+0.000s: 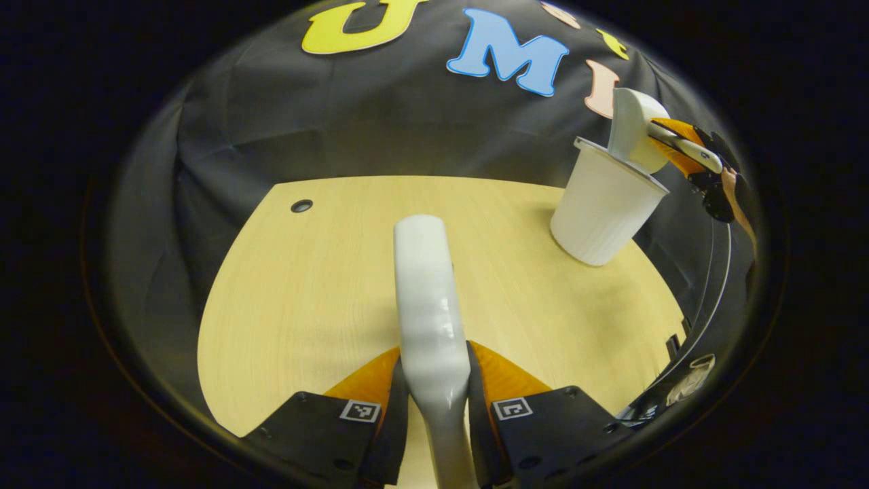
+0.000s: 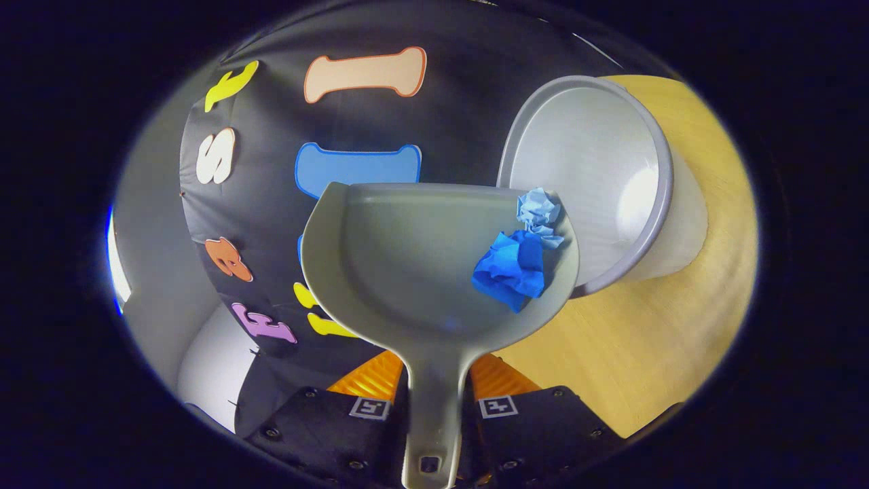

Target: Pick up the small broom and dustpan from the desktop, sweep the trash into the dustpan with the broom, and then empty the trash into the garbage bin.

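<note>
The right gripper point(image 2: 434, 407) clamps the dustpan point(image 2: 421, 272) tilted at the garbage bin point(image 2: 611, 170) rim, blue trash point(image 2: 519, 261) near its lip, wanting steeper tipping, while the left gripper point(image 1: 434, 401) grips the broom point(image 1: 428, 292) clear of the bin.

Wooden tabletop point(image 1: 305, 305): light grain, with a rounded front edge in the left gripper view. A small dark round hole point(image 1: 301, 205) sits near its far left corner. Black cloth backdrop point(image 1: 353, 122): hangs creased behind the tabletop and drops past its edges. Thin cables point(image 1: 713, 299) run down the right margin; below them lies a small clear object point(image 1: 692, 377), possibly plastic, too distorted to identify. In the right gripper view, a pale grey wall point(image 2: 149, 224) stands left of the cloth, with a bright strip point(image 2: 115, 265) at its edge.
</note>
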A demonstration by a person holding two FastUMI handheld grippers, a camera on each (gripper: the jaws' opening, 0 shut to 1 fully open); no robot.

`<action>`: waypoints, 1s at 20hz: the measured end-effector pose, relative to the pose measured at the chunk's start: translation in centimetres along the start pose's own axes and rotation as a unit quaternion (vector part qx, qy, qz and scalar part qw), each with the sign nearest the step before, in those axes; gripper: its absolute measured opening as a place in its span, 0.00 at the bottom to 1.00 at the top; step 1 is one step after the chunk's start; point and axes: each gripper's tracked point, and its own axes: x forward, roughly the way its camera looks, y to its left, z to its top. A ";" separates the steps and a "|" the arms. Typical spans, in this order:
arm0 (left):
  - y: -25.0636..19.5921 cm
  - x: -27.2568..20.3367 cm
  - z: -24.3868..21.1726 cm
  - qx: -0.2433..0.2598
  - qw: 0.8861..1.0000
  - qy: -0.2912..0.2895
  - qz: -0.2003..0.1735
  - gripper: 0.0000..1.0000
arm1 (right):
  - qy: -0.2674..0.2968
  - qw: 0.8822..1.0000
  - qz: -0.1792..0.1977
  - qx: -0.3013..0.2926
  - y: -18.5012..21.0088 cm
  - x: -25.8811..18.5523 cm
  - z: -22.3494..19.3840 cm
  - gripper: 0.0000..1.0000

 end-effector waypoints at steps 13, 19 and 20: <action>-2.3 -1.4 -1.3 -0.014 1.000 -0.011 -0.005 0.44 | 0.025 0.998 0.011 -0.056 -0.4 0.5 -0.4 0.33; -1.4 -1.6 -3.1 -0.016 1.000 -0.004 -0.002 0.46 | 0.031 0.965 -0.086 -0.246 -2.4 0.4 -4.1 0.33; -1.2 -1.4 -3.3 -0.017 1.000 -0.001 -0.002 0.48 | 0.033 0.954 -0.105 -0.279 -2.8 0.2 -4.7 0.33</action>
